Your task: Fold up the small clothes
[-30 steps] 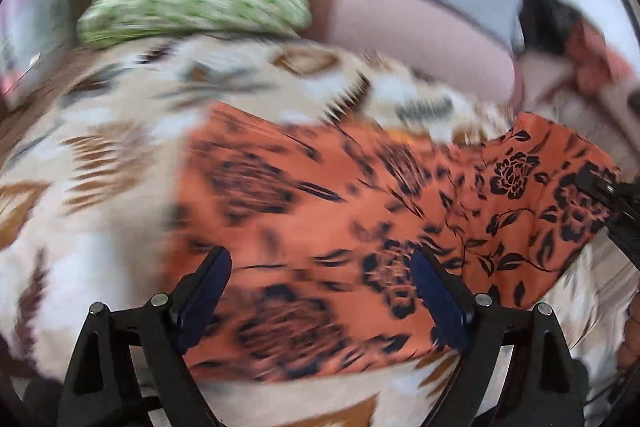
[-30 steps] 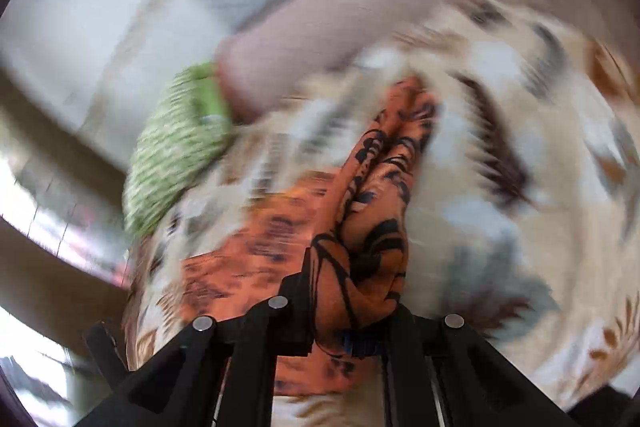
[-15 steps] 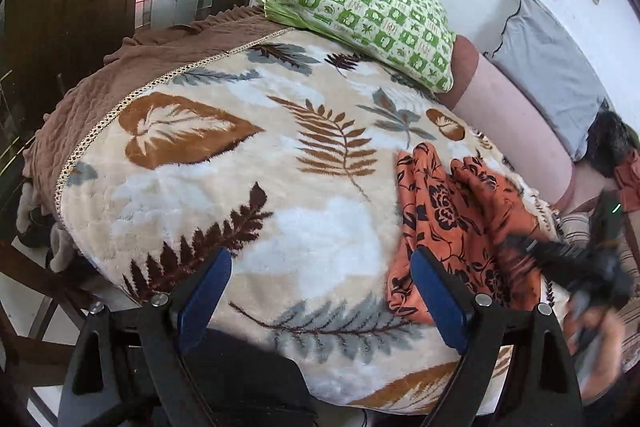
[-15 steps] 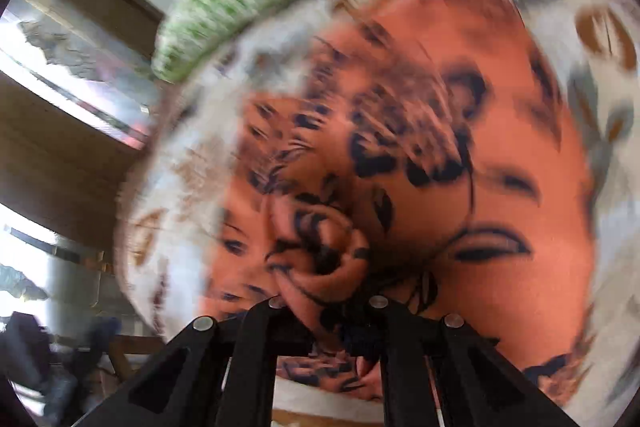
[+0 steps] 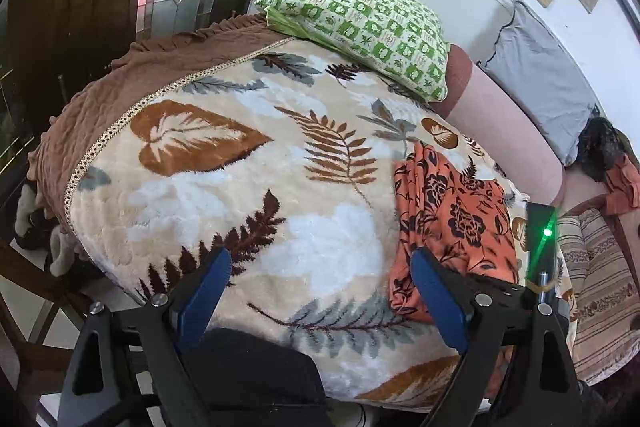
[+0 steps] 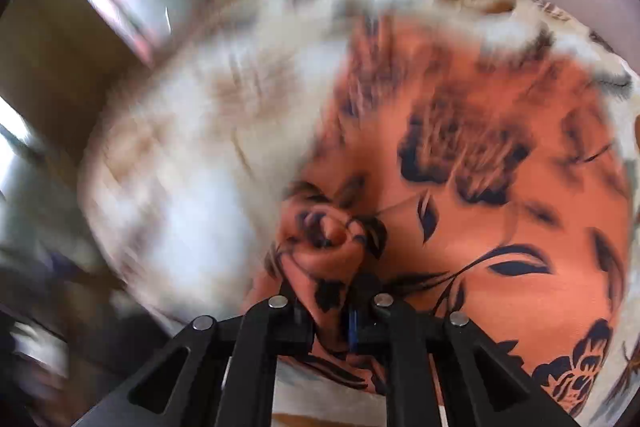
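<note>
An orange cloth with black flowers [image 5: 452, 211] lies folded over on the right side of the leaf-print blanket [image 5: 248, 187]. My left gripper [image 5: 320, 291] is open and empty, held back above the blanket's near edge, left of the cloth. My right gripper [image 6: 332, 323] is shut on a bunched fold of the orange cloth [image 6: 480, 195], low over the blanket; that view is blurred. Part of the right gripper's body with a green light [image 5: 542, 247] shows at the cloth's right edge.
A green checked pillow [image 5: 360, 27] lies at the far end of the bed. A pink bolster [image 5: 504, 131] and a grey cushion [image 5: 540, 75] line the wall on the right. A brown quilted cover [image 5: 120, 95] hangs off the left edge. More clothes [image 5: 616, 171] lie far right.
My left gripper pulled back from close over the cloth to well above the near edge. My right gripper carried the cloth's edge over, folding the cloth narrower on the right side.
</note>
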`<state>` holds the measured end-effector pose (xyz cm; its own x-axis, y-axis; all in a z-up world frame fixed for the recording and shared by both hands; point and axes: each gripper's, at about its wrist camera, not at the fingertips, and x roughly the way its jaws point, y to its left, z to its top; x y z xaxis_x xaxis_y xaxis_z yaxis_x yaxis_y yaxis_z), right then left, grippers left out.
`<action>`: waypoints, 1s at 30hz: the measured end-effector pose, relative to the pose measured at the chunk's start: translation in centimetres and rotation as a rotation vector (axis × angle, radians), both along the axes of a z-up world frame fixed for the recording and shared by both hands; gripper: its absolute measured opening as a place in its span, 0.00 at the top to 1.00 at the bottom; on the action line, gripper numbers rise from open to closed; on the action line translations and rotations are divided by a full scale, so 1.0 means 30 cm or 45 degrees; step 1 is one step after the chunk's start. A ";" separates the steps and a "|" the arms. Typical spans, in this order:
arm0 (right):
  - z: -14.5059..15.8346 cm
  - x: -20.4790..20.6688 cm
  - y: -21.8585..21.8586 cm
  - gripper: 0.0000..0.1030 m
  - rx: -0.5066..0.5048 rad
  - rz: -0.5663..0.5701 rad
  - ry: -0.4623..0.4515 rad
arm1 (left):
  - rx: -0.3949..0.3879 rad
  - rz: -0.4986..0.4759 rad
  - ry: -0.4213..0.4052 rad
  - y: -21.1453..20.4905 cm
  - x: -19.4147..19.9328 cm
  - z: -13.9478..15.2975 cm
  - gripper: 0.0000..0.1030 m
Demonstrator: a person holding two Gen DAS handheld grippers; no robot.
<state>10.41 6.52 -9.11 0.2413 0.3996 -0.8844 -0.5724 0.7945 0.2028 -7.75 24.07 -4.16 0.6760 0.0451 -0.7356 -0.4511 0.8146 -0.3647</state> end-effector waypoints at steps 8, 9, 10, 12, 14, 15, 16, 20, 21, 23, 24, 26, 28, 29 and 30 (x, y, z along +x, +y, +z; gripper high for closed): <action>0.131 -0.042 -0.018 0.85 0.058 0.061 -0.088 | 0.029 0.004 0.011 -0.017 0.017 0.007 0.11; 0.063 -0.048 -0.007 0.83 0.043 0.091 -0.025 | 0.035 -0.002 0.013 -0.024 0.023 0.012 0.11; -0.002 -0.051 -0.003 0.82 0.037 0.100 0.025 | 0.039 -0.010 0.017 -0.032 0.030 0.020 0.11; -0.023 -0.046 -0.038 0.80 0.144 0.068 0.046 | 0.041 -0.021 0.001 -0.040 0.033 0.041 0.11; 0.013 -0.021 -0.088 0.55 0.295 0.015 0.152 | 0.074 -0.022 -0.003 -0.050 0.039 0.059 0.11; 0.034 -0.021 -0.107 0.39 0.400 0.040 0.214 | 0.079 -0.025 0.001 -0.054 0.046 0.065 0.11; 0.044 -0.028 -0.114 0.25 0.447 0.060 0.222 | 0.077 -0.025 0.000 -0.057 0.050 0.069 0.11; -0.019 -0.030 -0.122 0.24 0.531 0.062 0.311 | 0.080 -0.045 -0.004 -0.083 0.081 0.096 0.11; -0.040 -0.025 -0.137 0.24 0.589 0.041 0.347 | 0.093 -0.052 -0.006 -0.090 0.090 0.104 0.11; -0.043 -0.019 -0.166 0.24 0.675 0.031 0.425 | 0.108 -0.068 -0.012 -0.108 0.120 0.128 0.11; -0.045 -0.015 -0.183 0.25 0.726 0.033 0.481 | 0.104 -0.079 -0.014 -0.117 0.141 0.134 0.11; -0.041 -0.024 -0.239 0.25 0.789 0.009 0.544 | 0.081 -0.133 0.020 -0.151 0.208 0.119 0.11; -0.033 -0.055 -0.335 0.25 0.875 -0.078 0.553 | 0.051 -0.168 0.063 -0.185 0.261 0.079 0.11; -0.031 -0.065 -0.384 0.25 0.911 -0.116 0.564 | 0.041 -0.190 0.099 -0.207 0.289 0.049 0.11; -0.036 -0.082 -0.438 0.25 0.971 -0.163 0.578 | 0.018 -0.222 0.146 -0.236 0.323 0.007 0.11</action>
<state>7.95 -6.61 -10.19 0.0161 0.9116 -0.4107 -0.2246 0.4036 0.8869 1.93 17.01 -3.94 0.5866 -0.0541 -0.8081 -0.3408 0.8886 -0.3070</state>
